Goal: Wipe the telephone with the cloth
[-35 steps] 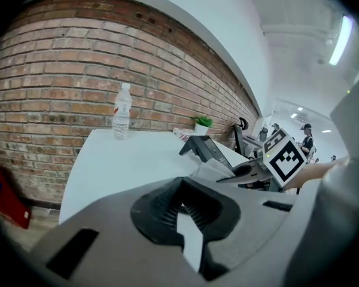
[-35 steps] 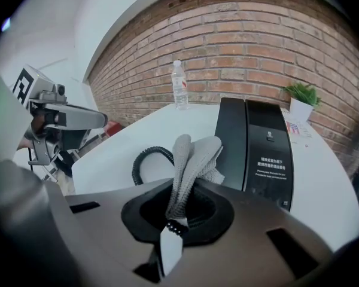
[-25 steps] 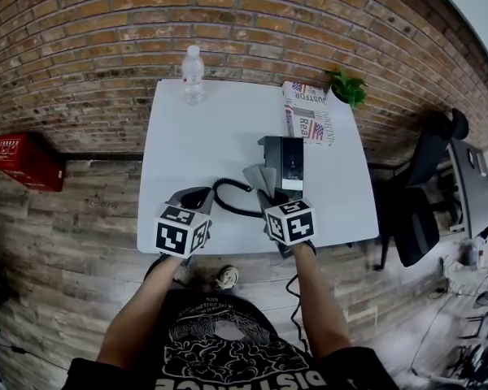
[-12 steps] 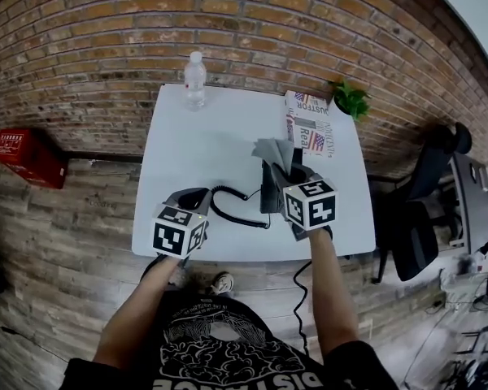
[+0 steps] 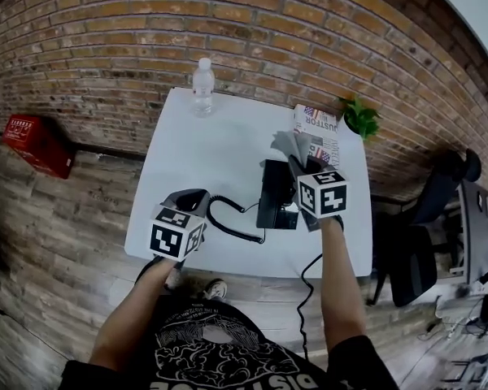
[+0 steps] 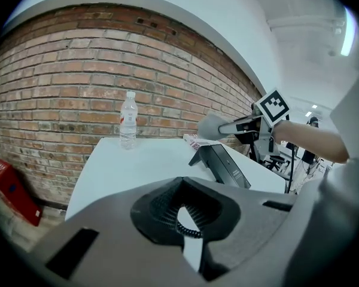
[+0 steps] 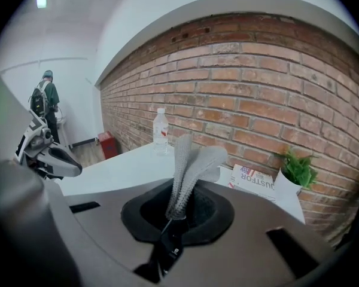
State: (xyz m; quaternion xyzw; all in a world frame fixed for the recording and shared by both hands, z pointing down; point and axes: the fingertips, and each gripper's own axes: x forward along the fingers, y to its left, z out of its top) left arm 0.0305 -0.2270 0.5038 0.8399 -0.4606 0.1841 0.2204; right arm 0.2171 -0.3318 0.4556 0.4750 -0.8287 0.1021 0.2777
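Head view: the telephone [image 5: 275, 193] sits on the white table [image 5: 203, 149]. The right gripper [image 5: 299, 167] holds the cloth [image 5: 287, 145] above its far end.

Left gripper view: the left gripper [image 6: 183, 211] has its jaws nearly together on the coiled cord [image 6: 189, 229].

Right gripper view: the jaws clamp the cloth upright.

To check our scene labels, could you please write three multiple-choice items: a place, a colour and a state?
1. Where does the water bottle stand? A) on the newspaper B) at the table's far edge, near the brick wall C) on the floor
2. What colour is the telephone? A) black B) red C) white
3. How is the right tool? A) open, empty B) shut on the bottle C) shut on the cloth
Answers: B, the head view shows it there; A, its body is black; C, grey cloth sits pinched between its jaws.
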